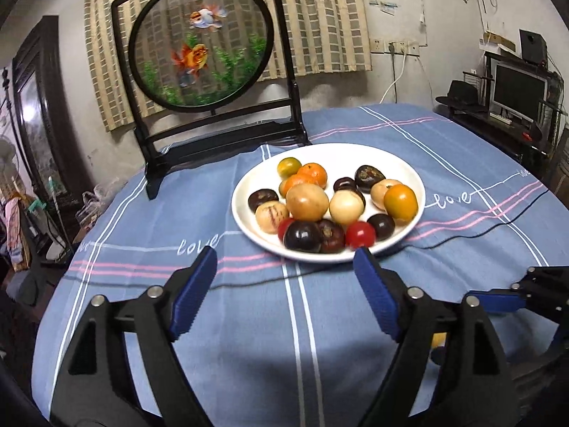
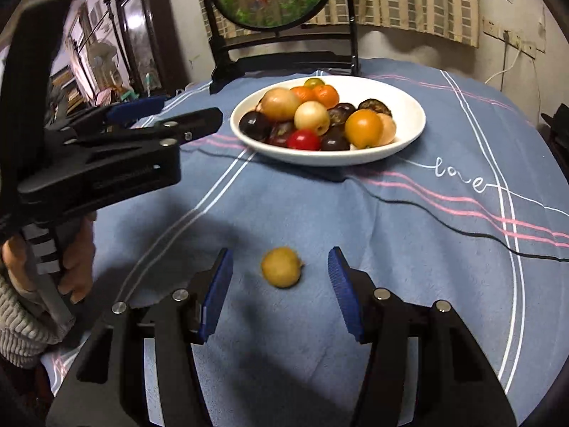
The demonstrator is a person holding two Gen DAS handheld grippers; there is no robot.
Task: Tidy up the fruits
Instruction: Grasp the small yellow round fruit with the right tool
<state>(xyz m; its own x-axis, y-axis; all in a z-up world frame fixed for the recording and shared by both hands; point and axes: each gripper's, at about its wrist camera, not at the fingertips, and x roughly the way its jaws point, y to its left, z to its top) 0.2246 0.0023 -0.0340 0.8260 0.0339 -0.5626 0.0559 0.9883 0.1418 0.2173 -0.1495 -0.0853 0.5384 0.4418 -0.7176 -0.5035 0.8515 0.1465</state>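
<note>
Left gripper: fingers spread, near plate.
Right gripper: fingers spread around yellow fruit on desk.

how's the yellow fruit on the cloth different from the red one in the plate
The yellow fruit lies alone on the blue tablecloth, between the open fingers of the right gripper; the red fruit sits in the white plate, packed against other fruits. The yellow fruit has a dull, pale skin; the red fruit is glossy and bright. The yellow fruit looks blurred; the red fruit is sharp. Both are small and round.
</note>
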